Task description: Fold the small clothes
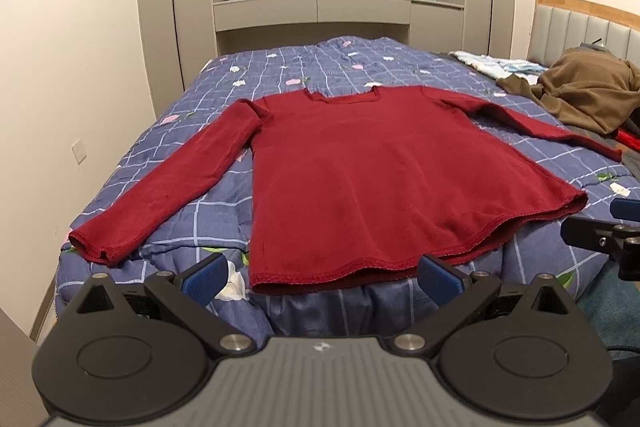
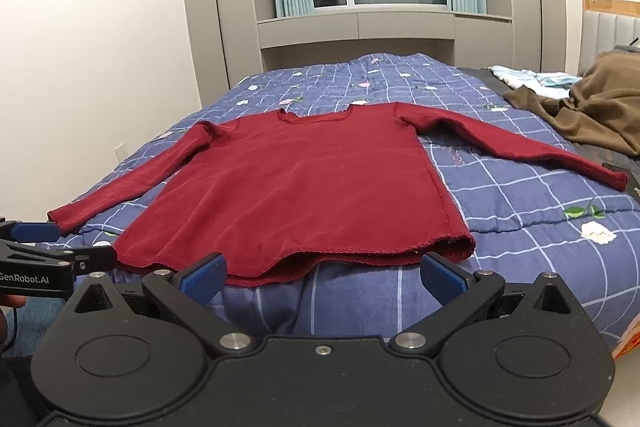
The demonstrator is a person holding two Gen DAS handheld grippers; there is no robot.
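Observation:
A dark red long-sleeved top [image 1: 360, 179] lies flat on the bed, neck away from me, both sleeves spread out to the sides. It also shows in the right wrist view [image 2: 304, 187]. My left gripper [image 1: 320, 277] is open and empty, just short of the hem at the bed's near edge. My right gripper [image 2: 322, 277] is open and empty, just short of the hem toward its right corner. Each gripper shows at the edge of the other's view.
The bed has a blue checked quilt [image 1: 224, 203] with flower prints. A brown garment [image 1: 588, 91] and light blue clothes [image 1: 500, 65] lie at the far right by the headboard [image 1: 580, 23]. Wardrobes and a window stand behind the bed.

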